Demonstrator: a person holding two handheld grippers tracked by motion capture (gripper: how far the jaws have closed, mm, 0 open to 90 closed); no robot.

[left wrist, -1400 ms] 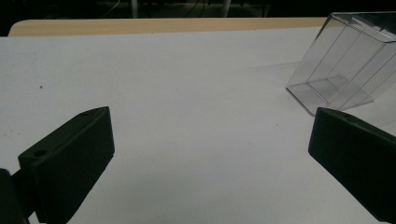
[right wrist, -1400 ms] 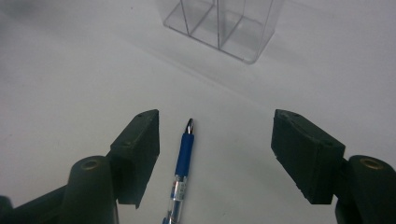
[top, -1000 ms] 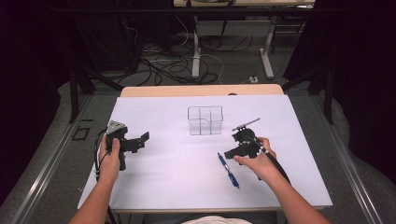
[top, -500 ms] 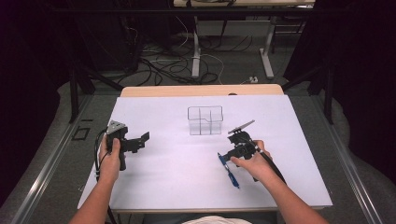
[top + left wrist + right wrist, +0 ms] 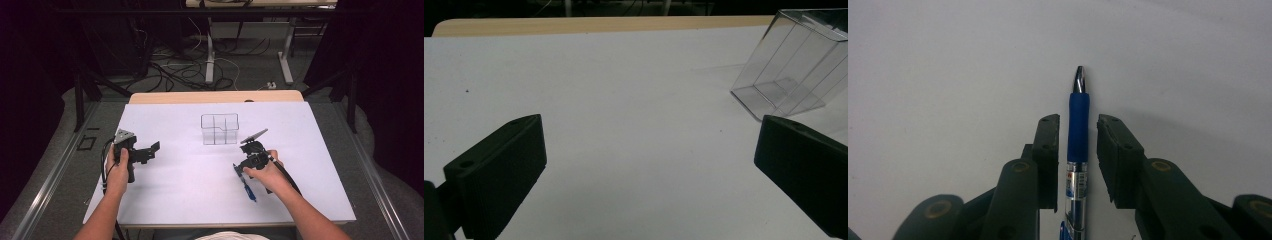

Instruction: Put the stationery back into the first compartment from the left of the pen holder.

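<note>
At lower right of the high view, the right gripper (image 5: pixel 239 170) is straddling a blue pen (image 5: pixel 1078 132), its jaws just closing, gaps showing on both sides. The left gripper (image 5: pixel 150 149) is hovering spread wide at left.

The left gripper (image 5: pixel 649 175) holds its jaws wide apart over the white table (image 5: pixel 624 90), a clear compartment box (image 5: pixel 796 65) beyond.

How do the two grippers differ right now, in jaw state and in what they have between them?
The left gripper has its jaws spread wide with bare table between them; the right gripper has jaws that have just been closing around the blue pen, a thin gap showing on one side. The left is held above the surface; the right is down at the pen. Both are black and hand-held.
</note>
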